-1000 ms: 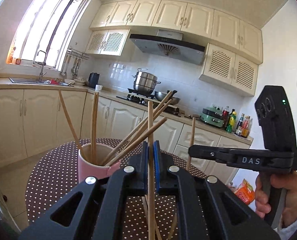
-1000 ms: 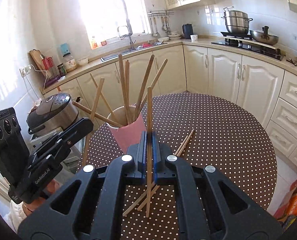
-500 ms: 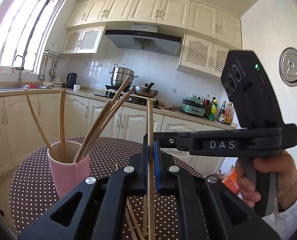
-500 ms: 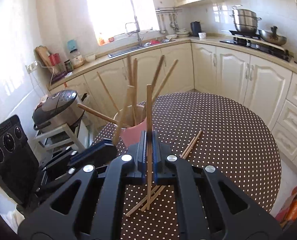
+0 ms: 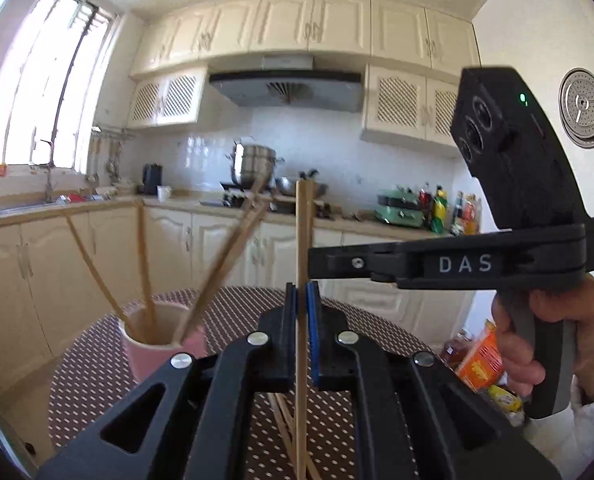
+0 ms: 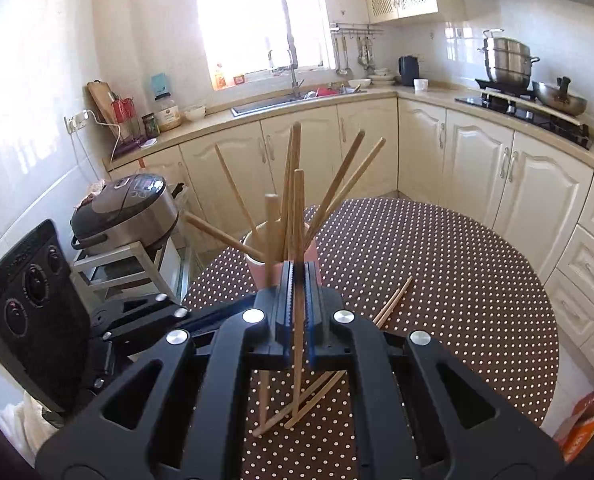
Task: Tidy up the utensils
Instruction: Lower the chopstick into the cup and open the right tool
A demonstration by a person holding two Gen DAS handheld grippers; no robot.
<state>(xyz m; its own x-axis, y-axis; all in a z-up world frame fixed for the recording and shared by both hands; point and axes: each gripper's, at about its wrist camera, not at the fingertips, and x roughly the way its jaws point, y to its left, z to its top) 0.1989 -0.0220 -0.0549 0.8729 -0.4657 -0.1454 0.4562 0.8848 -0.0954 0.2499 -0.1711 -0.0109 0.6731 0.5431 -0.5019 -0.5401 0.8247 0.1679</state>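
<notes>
A pink cup [image 5: 159, 346] [image 6: 257, 266] on the round dotted table [image 6: 457, 280] holds several wooden chopsticks fanned outward. My left gripper [image 5: 301, 294] is shut on one upright chopstick [image 5: 304, 232], just right of the cup. My right gripper [image 6: 298, 274] is shut on another upright chopstick [image 6: 298, 200], right in front of the cup. In the left wrist view the right gripper [image 5: 313, 262], held by a hand [image 5: 537, 340], has its tips next to the left chopstick. The left gripper's black body [image 6: 37, 292] shows low on the left, its chopstick [image 6: 272, 236] beside mine.
A few loose chopsticks [image 6: 393, 300] [image 5: 285, 420] lie on the table under the grippers. A rice cooker [image 6: 125, 208] on a stand sits left of the table. Orange packets [image 5: 477, 360] lie on the floor to the right. Cabinets ring the room.
The two grippers have drawn closer together: the right one now fills the right of the left wrist view. The cup has slid behind the right gripper's chopstick. Both grips are unchanged.
</notes>
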